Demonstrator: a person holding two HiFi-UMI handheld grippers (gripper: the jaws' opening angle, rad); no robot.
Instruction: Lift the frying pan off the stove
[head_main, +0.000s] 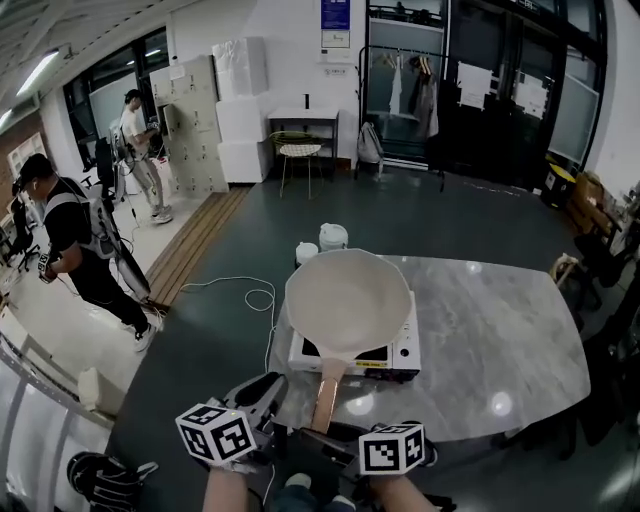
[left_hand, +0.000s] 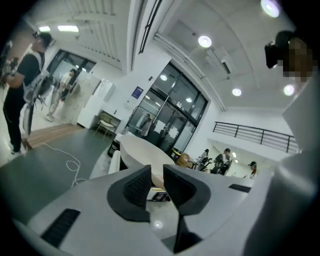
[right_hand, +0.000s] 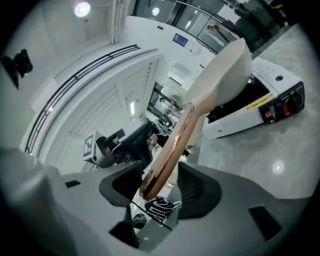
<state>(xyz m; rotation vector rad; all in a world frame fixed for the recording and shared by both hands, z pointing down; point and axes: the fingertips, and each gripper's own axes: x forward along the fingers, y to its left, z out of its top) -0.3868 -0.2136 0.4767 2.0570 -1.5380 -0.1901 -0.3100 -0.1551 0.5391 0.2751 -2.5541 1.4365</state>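
Observation:
A pale cream frying pan (head_main: 348, 300) sits on a white portable stove (head_main: 400, 352) at the near-left corner of the marble table (head_main: 500, 330). Its copper-coloured handle (head_main: 328, 385) points toward me. My right gripper (head_main: 325, 432) is at the handle's end. In the right gripper view the handle (right_hand: 170, 150) lies between the wide-open jaws of that gripper (right_hand: 160, 175), close to the left pad, with a gap to the right pad. My left gripper (head_main: 268, 385) hovers left of the handle. Its jaws (left_hand: 157, 175) stand a narrow gap apart with nothing between them, and the pan (left_hand: 142, 152) shows beyond.
Two white containers (head_main: 333, 237) stand at the table's far-left edge behind the stove. A white cable (head_main: 255, 295) loops on the dark floor to the left. Two people (head_main: 70, 240) stand at the far left. A dark bag (head_main: 100, 480) lies near my feet.

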